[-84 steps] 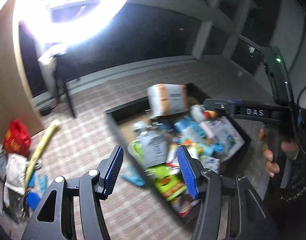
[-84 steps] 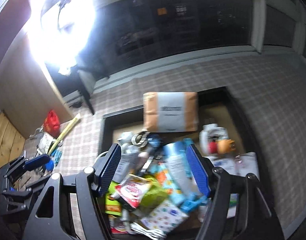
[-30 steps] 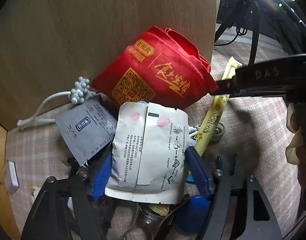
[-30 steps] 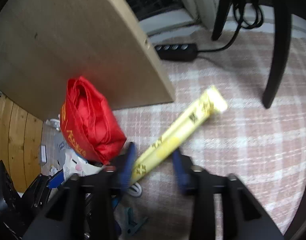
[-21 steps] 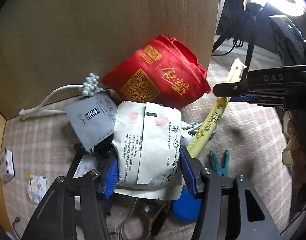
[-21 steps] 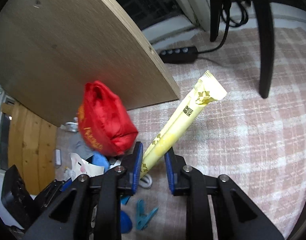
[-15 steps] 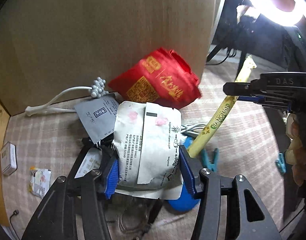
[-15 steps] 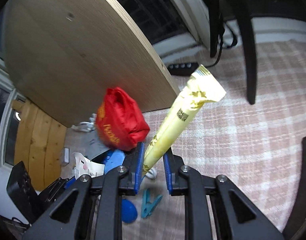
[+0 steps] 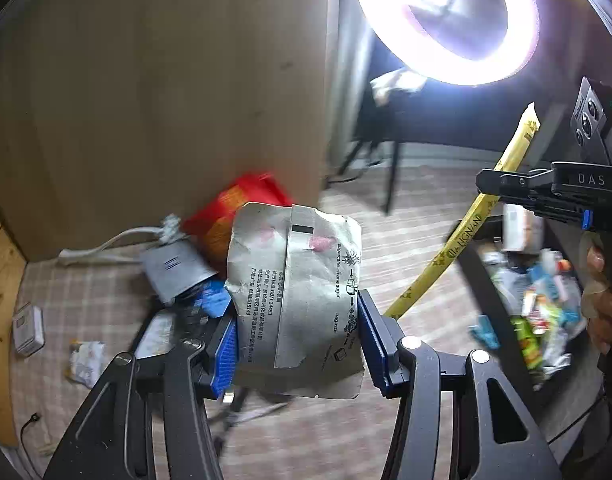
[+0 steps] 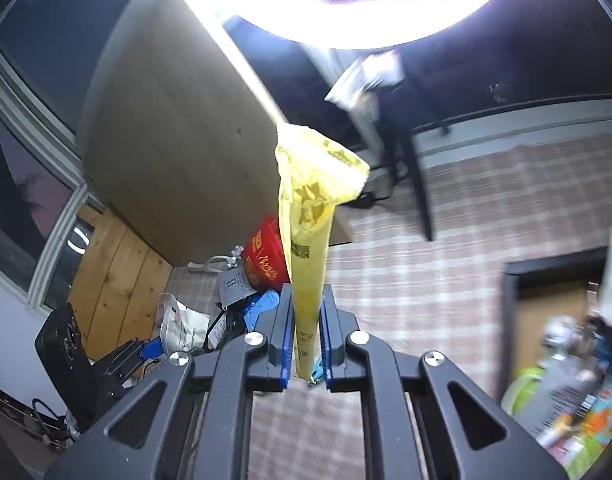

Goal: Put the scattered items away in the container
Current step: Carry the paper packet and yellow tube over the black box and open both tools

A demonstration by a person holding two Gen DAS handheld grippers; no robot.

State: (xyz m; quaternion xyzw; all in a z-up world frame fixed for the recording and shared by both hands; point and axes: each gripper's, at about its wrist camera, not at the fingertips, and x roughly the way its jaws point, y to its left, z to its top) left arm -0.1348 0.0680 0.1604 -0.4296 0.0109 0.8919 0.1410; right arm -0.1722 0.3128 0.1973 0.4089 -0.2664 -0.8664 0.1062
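My left gripper (image 9: pixel 298 344) is shut on a crumpled white paper pouch (image 9: pixel 296 292) with black print, held above the checked carpet. My right gripper (image 10: pixel 307 344) is shut on a long yellow packet (image 10: pixel 309 240) that stands upright between the blue pads; the packet also shows in the left wrist view (image 9: pixel 465 232), with the right gripper (image 9: pixel 481 184) holding it. The black container (image 10: pixel 509 308), full of packets, lies at the right; it also shows in the left wrist view (image 9: pixel 485 284).
A red bag (image 9: pixel 230 208), a grey pouch (image 9: pixel 174 272), a white cable (image 9: pixel 106 242) and small packets lie by a wooden panel (image 9: pixel 166 100). A teal clip (image 9: pixel 483 330) lies near the container. A bright ring light (image 9: pixel 449 20) stands behind on a stand.
Both grippers have lifted off the floor with their items and swung right toward the container. The pile by the wooden panel has dropped back and the ring light has come into view.
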